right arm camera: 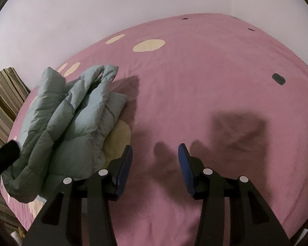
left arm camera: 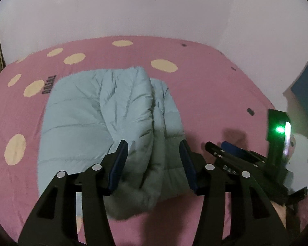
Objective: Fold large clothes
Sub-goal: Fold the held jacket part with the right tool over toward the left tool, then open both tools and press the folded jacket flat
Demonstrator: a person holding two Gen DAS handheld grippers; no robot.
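The left gripper (left arm camera: pixel 153 143) has its two black fingers spread apart, with blue pads on the inside, and nothing is pinched between them. It hangs above the near end of a puffy light blue jacket (left arm camera: pixel 104 114). The jacket is folded into a thick bundle and lies on a pink bed sheet (left arm camera: pixel 215 86) with big cream dots. One fold of the jacket lies on top along the right side, like a fat roll. The right gripper (right arm camera: pixel 155 146) has its fingers spread apart too, and it holds nothing. It hangs over a bare part of the pink sheet, with its own dark shadow on the cloth below. In the right wrist view the jacket sits off to the left, near the left edge of the bed, well apart from the right gripper. A striped cloth (right arm camera: pixel 2 102) shows past that edge. A plain pale wall (left arm camera: pixel 154 10) stands at the far side of the bed.
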